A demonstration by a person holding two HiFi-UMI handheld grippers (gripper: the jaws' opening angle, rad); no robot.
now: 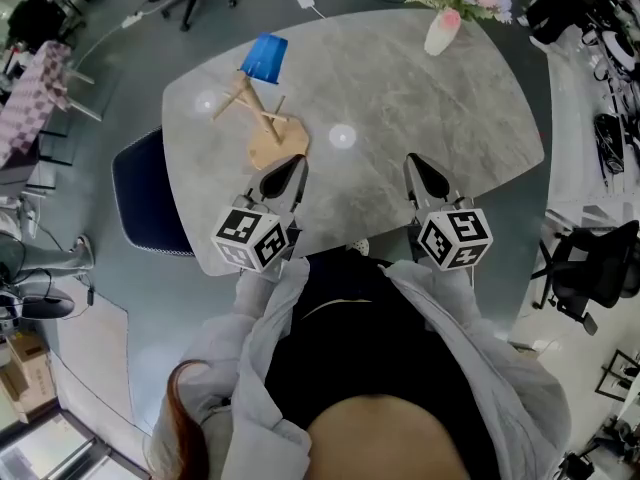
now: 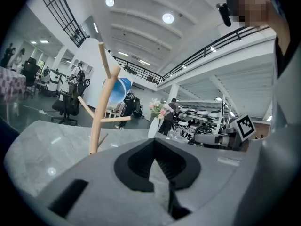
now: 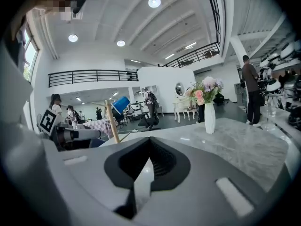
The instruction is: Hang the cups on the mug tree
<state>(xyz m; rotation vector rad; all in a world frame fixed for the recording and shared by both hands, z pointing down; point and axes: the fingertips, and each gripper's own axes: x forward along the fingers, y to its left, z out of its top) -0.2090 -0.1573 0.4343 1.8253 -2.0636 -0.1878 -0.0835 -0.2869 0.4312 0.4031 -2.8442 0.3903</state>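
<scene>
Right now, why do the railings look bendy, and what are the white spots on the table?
Left gripper view and right gripper view: wide-angle lenses curve the balcony railing and darken the corners. Head view: the spots are ceiling lights glaring off the shiny table.

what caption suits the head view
Left gripper and right gripper, shut and empty, face mug tree bearing blue cup.

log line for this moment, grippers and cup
left gripper: jaws shut, empty | right gripper: jaws shut, empty | blue cup: on mug tree | both grippers: near edge of table
</scene>
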